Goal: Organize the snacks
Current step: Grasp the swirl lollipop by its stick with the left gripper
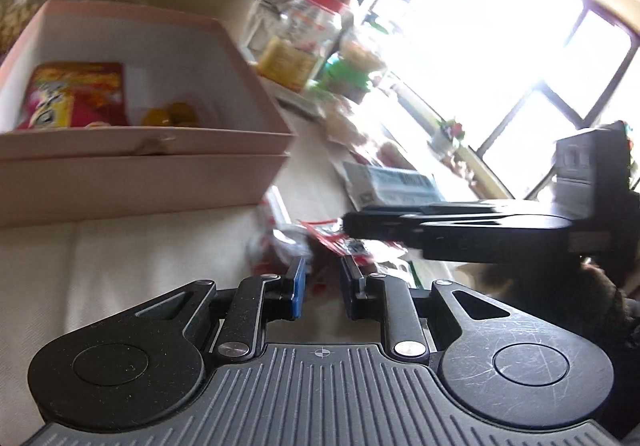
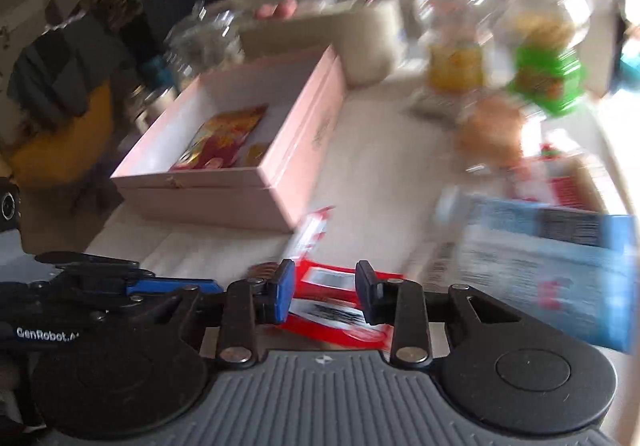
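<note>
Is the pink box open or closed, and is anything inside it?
Open and partly filled. The pink box has no lid on top, and a red snack packet and a small yellow item lie inside.

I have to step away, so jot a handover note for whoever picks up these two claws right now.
Left claw: open, empty, low over the red snack packets on the table.
Right claw: open, empty, poised over the same red packets, not gripping yet.
Pink box: holds a red-and-yellow snack bag and a small yellow item.
Left to do: the red packets, the blue-and-white package and more snacks to the right of it are outside the box. Jars stand behind.
Both views are blurred, so confirm packet edges before closing.
</note>
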